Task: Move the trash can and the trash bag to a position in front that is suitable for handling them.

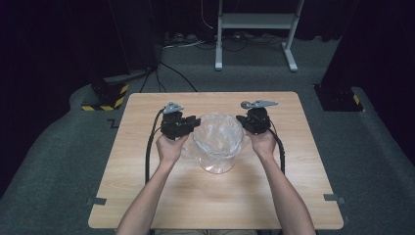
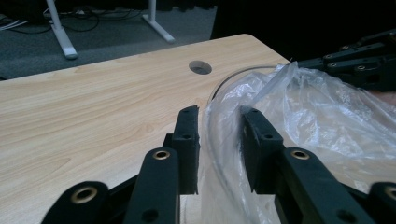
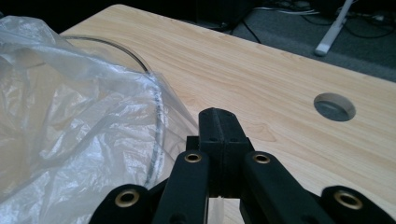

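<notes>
From the high view, you have a clear round plastic tub (image 1: 218, 147) in the middle of the light wooden table (image 1: 147, 196), with a thin clear plastic bag (image 1: 220, 129) sitting inside it. Your left gripper (image 1: 188, 125) is at the tub's nine o'clock side. Your right gripper (image 1: 244, 122) is at its three o'clock side. It looks like you are fitting the bag over the rim, so pull both sides out evenly.

In the left gripper view, the left gripper (image 2: 218, 147) has its jaws apart, one on each side of the tub's rim (image 2: 212, 140) and the bag's edge (image 2: 229, 121). They are not pinching yet. Push a bit deeper before you squeeze, so you catch the bag and not just air. The round hole (image 2: 200, 67) in the table is at twelve o'clock.

In the right gripper view, the right gripper (image 3: 219, 133) has its jaws pressed together. The bag (image 3: 84, 116) lies just beside them at nine o'clock. I cannot tell if any bag is caught between them. Check that, and pull gently so the thin bag does not rip.
</notes>
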